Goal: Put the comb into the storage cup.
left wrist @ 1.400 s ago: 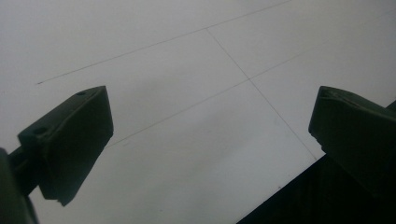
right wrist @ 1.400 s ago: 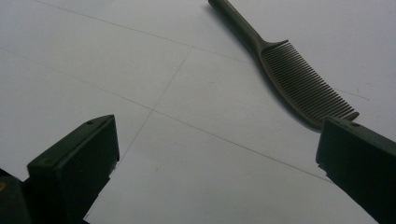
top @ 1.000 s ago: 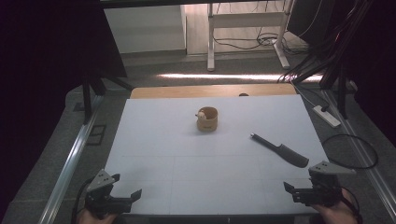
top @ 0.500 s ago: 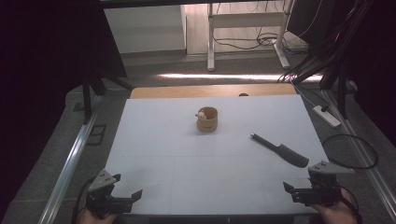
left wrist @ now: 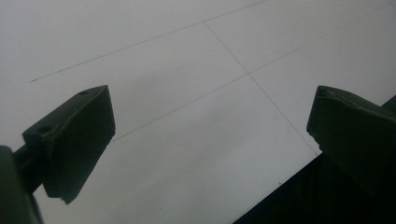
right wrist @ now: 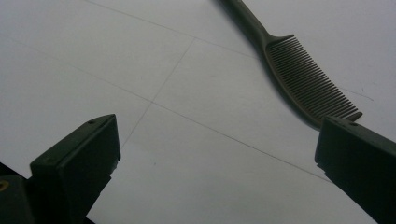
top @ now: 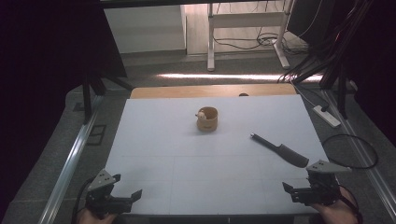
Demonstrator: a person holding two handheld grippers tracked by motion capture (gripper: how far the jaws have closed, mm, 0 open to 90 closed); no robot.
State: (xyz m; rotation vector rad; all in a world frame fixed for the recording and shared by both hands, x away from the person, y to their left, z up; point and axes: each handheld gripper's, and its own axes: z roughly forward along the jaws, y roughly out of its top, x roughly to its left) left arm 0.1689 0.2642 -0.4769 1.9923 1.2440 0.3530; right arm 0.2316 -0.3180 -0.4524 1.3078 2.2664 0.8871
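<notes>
You are holding two grippers low over the near edge of a white worktop [top: 187,154] marked with faint grid lines. Your left gripper [top: 133,196] sits at the near left corner, its two black jaws spread wide apart with nothing between them; in the left gripper view [left wrist: 210,135] the bare white surface and the dark drop of the worktop's near edge lie past its jaws. Your right gripper [top: 287,189] sits at the near right corner, its jaws also spread wide and holding nothing.

A dark comb [top: 280,150] lies flat on the worktop near the right edge, just beyond your right gripper and apart from it. It lies on a slant: the thin handle tip points toward the middle of the worktop, and the toothed end lies closest to the right gripper. In the right gripper view the comb [right wrist: 299,77] runs from the top edge down toward the right-hand jaw, with its fine teeth clearly showing.

A small round tan cup [top: 207,119] stands upright toward the far edge, about midway between left and right, well apart from the comb and both grippers. A small pale thing rests at its rim; you cannot tell what it is.
</notes>
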